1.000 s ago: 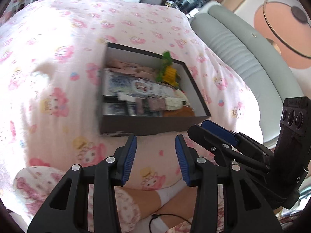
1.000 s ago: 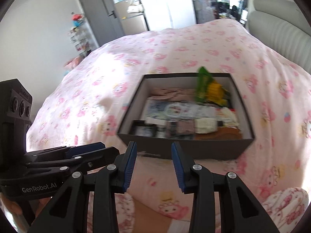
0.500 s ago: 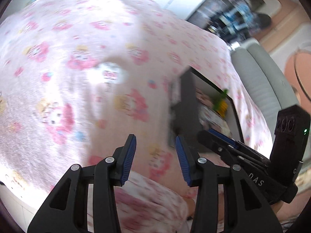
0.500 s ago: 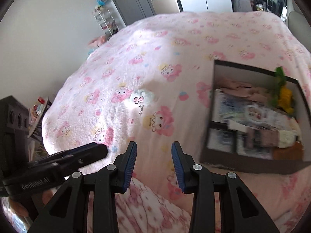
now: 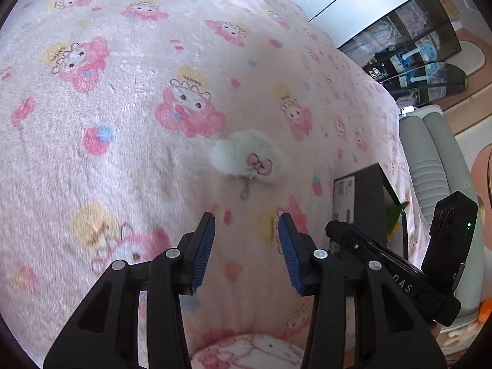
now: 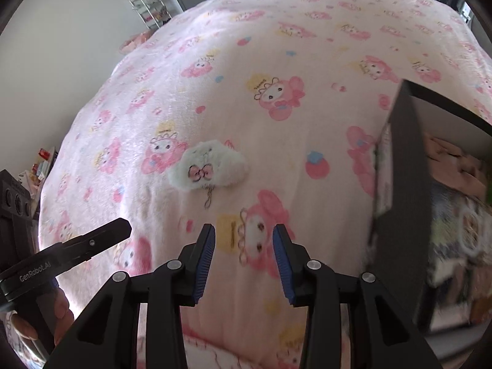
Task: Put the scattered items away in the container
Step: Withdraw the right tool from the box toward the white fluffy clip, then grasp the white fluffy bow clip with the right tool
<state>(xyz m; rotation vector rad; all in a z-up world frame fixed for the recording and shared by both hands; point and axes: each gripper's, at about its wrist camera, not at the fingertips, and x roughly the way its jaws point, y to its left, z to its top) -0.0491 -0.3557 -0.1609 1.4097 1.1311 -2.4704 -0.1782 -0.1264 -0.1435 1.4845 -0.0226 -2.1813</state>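
Note:
A white fluffy cloud-shaped charm with a pink bow and a small chain lies alone on the pink cartoon blanket; it also shows in the right wrist view. My left gripper is open and empty, just short of the charm. My right gripper is open and empty, nearer than the charm. The dark box stands to the right, holding several items; only its end wall shows in the left wrist view.
The right gripper's body shows at the right of the left wrist view. The left gripper's finger shows at the left of the right wrist view. A grey padded headboard lies beyond the box. A shelf rack stands by the far wall.
Both grippers have swung left, away from the box and toward the white charm. The charm is now centred ahead of both. Both grippers stay open and empty.

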